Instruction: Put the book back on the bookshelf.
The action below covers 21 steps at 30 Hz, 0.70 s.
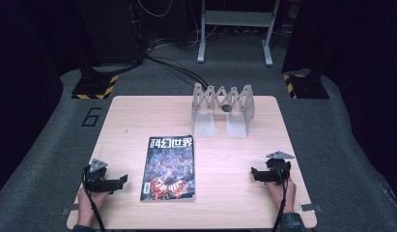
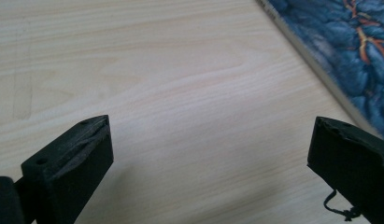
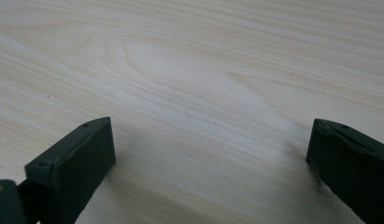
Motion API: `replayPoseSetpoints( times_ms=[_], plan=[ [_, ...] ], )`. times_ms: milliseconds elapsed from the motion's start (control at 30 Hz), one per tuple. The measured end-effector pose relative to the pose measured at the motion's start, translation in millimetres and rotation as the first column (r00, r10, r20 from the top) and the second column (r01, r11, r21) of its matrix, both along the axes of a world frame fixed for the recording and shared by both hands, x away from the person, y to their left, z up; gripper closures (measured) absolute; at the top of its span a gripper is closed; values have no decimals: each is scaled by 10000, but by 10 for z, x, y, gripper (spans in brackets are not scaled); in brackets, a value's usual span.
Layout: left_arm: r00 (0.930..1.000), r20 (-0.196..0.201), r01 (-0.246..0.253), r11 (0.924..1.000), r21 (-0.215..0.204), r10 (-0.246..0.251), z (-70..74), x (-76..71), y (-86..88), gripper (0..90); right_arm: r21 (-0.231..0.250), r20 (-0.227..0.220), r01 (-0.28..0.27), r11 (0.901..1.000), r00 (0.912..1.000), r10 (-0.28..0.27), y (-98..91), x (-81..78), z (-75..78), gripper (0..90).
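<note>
From the high view, your left claw (image 1: pixel 122 180) rests low on the near left part of the counter (image 1: pixel 234 159), held in your left hand (image 1: pixel 91 203), with its tips turned toward the magazine (image 1: pixel 169 168). That magazine lies flat and face up on the near middle of the counter, its long side running away from you, closer to your left claw than to your right, and touched by neither. Your right claw (image 1: pixel 253 173) sits near the right edge of the counter, held in your right hand (image 1: pixel 281 193), its tips turned inward toward the magazine but well apart from it. At the far middle of the counter stands a grey folding rack (image 1: pixel 224 109) with a small dark round thing (image 1: pixel 226 108) lodged in its zigzag ribs. A cable trails back from each claw over your forearm.

In the left gripper view, your left claw (image 2: pixel 209 142) stands wide apart with nothing between its jaws, just bare wood. The magazine's corner (image 2: pixel 339 51) shows at the upper right, its blue and orange cover ahead of the right-hand jaw and clear of it.

In the right gripper view, your right claw (image 3: pixel 210 142) is likewise spread wide and empty, and pale wood grain lies beneath and ahead of it.
</note>
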<state>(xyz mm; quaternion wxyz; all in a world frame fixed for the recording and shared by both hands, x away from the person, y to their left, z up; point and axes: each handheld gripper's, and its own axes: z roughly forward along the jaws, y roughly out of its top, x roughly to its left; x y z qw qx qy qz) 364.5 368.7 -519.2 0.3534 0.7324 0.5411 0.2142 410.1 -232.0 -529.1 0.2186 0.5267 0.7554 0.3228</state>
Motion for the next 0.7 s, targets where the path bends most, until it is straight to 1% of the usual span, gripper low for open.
replayPoseSetpoints(
  times_ms=[33, 67, 100, 133, 167, 233, 267, 300, 333, 367, 400, 433, 500, 533, 567, 633, 700],
  plan=[
    [9999, 15, 112, 9999, -84, -112, 43, 21, -26, 1, 24, 47, 3, 10000, 10000, -4, 3, 1, -2, 11],
    [9999, 15, 112, 9999, -84, -112, 43, 21, -26, 1, 24, 47, 3, 10000, 10000, -4, 3, 1, -2, 11],
    [9997, 20, 229, 9996, -161, -229, 75, 41, -44, 1, 11, 61, -7, 10000, 10000, 6, 4, -1, -2, 15],
    [9995, 13, 311, 9994, -161, -310, 111, 73, -79, 1, 38, 52, 21, 10000, 10000, -21, 7, -2, 0, 18],
    [9995, 13, 311, 9994, -161, -310, 111, 73, -79, 1, 71, 88, 11, 10000, 10000, -12, 6, -3, -2, 20],
    [9985, -91, 532, 9983, -232, -535, 140, 141, -158, 1, 86, 77, 25, 10000, 10000, -26, 8, -6, -1, 22],
    [9977, -162, 648, 9977, -185, -651, 147, 162, -189, 1, 82, 84, 11, 10000, 10000, -12, 8, -5, -1, 22],
    [9977, -52, 674, 9975, -223, -675, 142, 183, -226, 1, 110, 59, 49, 9999, 10000, -49, 11, -8, 0, 23],
    [9977, -52, 674, 9975, -223, -675, 142, 183, -226, 1, 80, 76, -36, 10000, 10000, 36, 5, -7, 0, 25],
    [9958, -218, 885, 9959, -211, -889, 158, 221, -279, 0, 100, 56, -2, 9999, 10000, 1, 8, -9, 0, 26],
    [9958, -218, 885, 9959, -211, -889, 158, 221, -279, 1, 100, 56, -2, 9999, 10000, 1, 8, -9, 0, 26],
    [9945, -268, 1007, 9947, -211, -1013, 156, 264, -336, 1, 107, 64, -26, 9999, 10000, 25, 7, -10, 1, 29],
    [9944, -274, 1016, 9946, -216, -1022, 154, 286, -365, 1, 85, 111, -72, 9999, 9999, 71, 3, -8, 0, 32],
    [9937, -314, 1072, 9940, -222, -1078, 152, 309, -395, 1, 85, 111, -72, 9999, 9999, 71, 3, -8, 0, 32],
    [9932, -269, 1124, 9934, -243, -1130, 149, 339, -437, 1, 78, 133, -91, 9999, 9999, 90, 2, -7, 0, 35],
    [9896, -464, 1348, 9905, -271, -1360, 148, 415, -525, 1, 73, 150, -118, 9999, 9998, 117, 1, -7, 0, 38],
    [9889, -448, 1405, 9895, -340, -1420, 140, 443, -559, 1, 74, 153, -120, 9999, 9998, 118, 2, -8, 0, 39]
  ],
)
